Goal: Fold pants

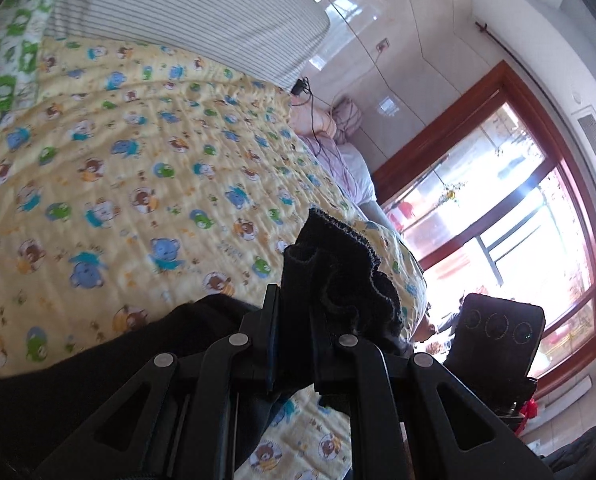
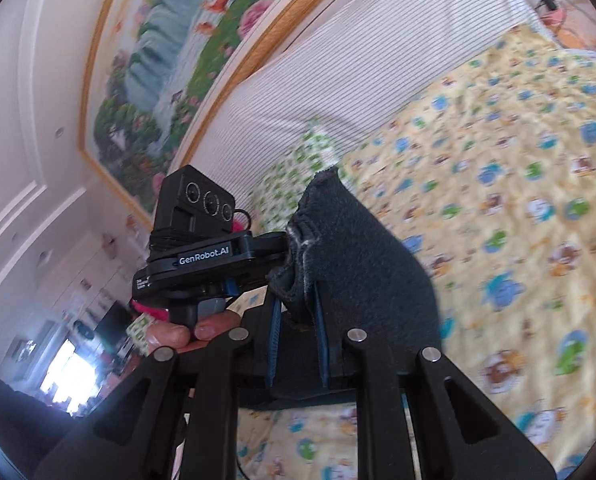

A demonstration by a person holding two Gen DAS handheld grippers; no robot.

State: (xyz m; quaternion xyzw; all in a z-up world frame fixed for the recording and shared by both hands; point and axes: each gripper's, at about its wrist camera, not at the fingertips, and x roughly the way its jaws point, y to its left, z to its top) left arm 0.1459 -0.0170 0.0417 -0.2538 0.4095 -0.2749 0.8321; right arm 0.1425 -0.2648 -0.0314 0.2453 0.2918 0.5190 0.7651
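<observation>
The black pants (image 1: 337, 268) are bunched between the fingers of my left gripper (image 1: 296, 320), which is shut on their hem; more dark cloth (image 1: 98, 368) trails down to the left over the bed. In the right wrist view my right gripper (image 2: 296, 300) is shut on another part of the dark pants (image 2: 361, 248), and the cloth hangs down past the fingers. Both grippers are held up above the yellow cartoon-print quilt (image 1: 138, 168). The other gripper's camera head shows in each view (image 1: 497, 332) (image 2: 198, 208), close beside.
A striped pillow or bolster (image 1: 186, 12) lies along the head of the bed (image 2: 337, 72). A green-print cloth (image 1: 6, 60) lies beside it. Pink bedding with a cable (image 1: 329, 128) lies at the far side. A red-framed window (image 1: 517, 220) and a framed painting (image 2: 170, 60) are on the walls.
</observation>
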